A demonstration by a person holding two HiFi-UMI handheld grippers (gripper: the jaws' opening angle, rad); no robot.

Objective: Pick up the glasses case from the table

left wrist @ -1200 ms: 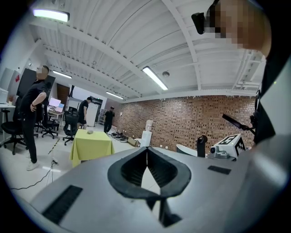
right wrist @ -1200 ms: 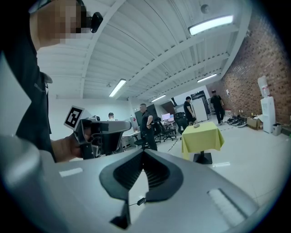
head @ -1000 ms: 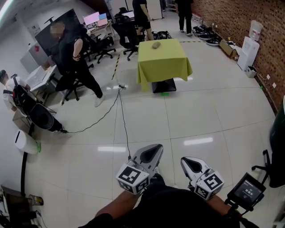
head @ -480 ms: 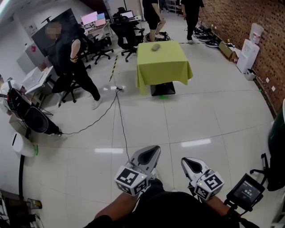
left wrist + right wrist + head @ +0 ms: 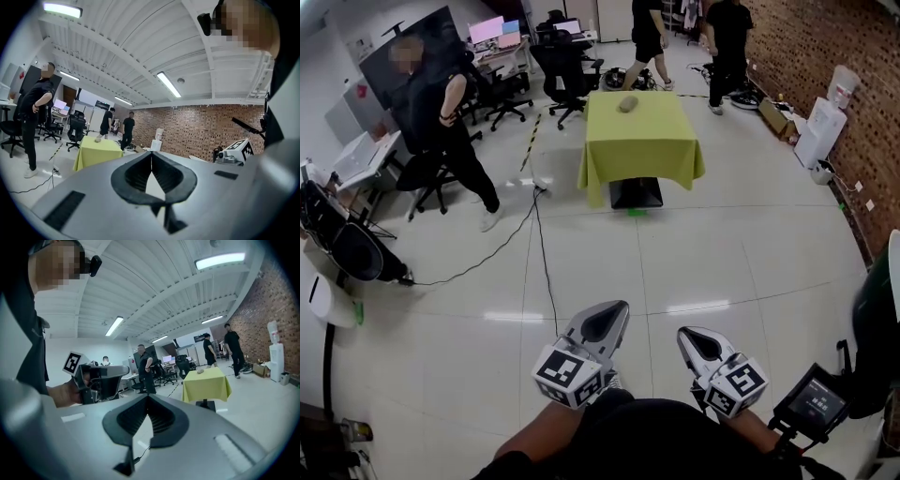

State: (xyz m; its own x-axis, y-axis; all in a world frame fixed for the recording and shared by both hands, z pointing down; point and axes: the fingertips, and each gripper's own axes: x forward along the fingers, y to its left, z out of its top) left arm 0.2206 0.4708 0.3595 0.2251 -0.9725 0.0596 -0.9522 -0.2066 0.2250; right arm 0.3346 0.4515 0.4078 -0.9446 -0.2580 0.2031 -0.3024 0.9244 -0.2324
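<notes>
The glasses case (image 5: pixel 627 103), a small grey-brown oblong, lies near the far edge of a table draped in yellow-green cloth (image 5: pixel 639 150), far ahead across the tiled floor. My left gripper (image 5: pixel 616 307) and right gripper (image 5: pixel 682 335) are held side by side low in the head view, both shut and empty, a long way short of the table. The left gripper view has the case (image 5: pixel 98 139) and table (image 5: pixel 97 150) small at the left beyond the shut jaws (image 5: pixel 151 153). In the right gripper view the case (image 5: pixel 200 371) and table (image 5: pixel 206 383) sit to the right of the shut jaws (image 5: pixel 148 396).
A person in black (image 5: pixel 441 112) stands at the left by office chairs (image 5: pixel 558 61) and desks. Two people (image 5: pixel 727 47) stand behind the table. A black cable (image 5: pixel 539 244) trails over the floor. A brick wall (image 5: pixel 844 47) and a water dispenser (image 5: pixel 823 122) line the right side.
The table and case have come nearer and sit lower in the head view. The floor has slid back under both grippers, which keep their place. The people behind the table have stepped right.
</notes>
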